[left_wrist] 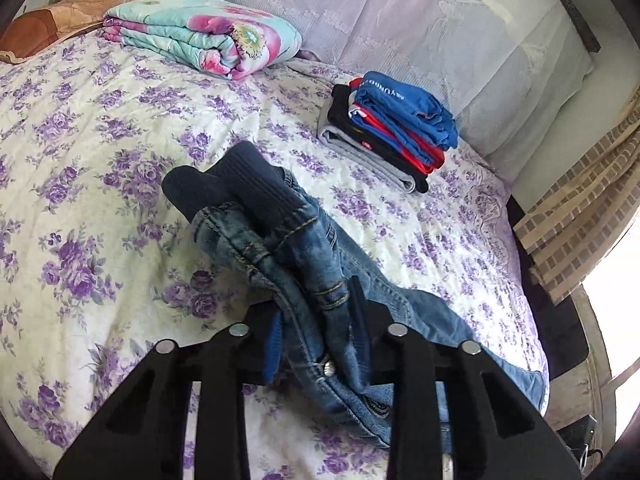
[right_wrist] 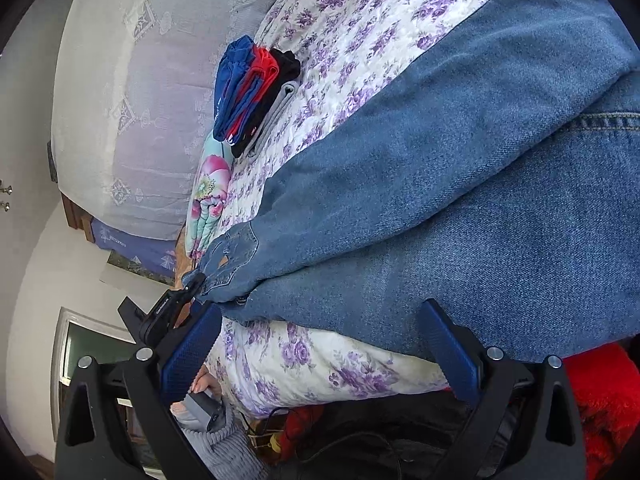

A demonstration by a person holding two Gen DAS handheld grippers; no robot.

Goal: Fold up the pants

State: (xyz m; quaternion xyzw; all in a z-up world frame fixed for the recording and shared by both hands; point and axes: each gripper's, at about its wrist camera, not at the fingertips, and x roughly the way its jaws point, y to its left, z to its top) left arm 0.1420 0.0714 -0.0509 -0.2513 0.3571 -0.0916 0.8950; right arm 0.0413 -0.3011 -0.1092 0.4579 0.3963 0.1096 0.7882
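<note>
Folded quilt (left_wrist: 208, 36) and clothes stack (left_wrist: 396, 128) on bedspread (left_wrist: 80, 160).

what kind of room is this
Most likely a home bedroom: the work surface is a bed with a purple-flowered quilt, a folded floral blanket sits near its head, and a stack of folded clothes lies beside the jeans.
</note>
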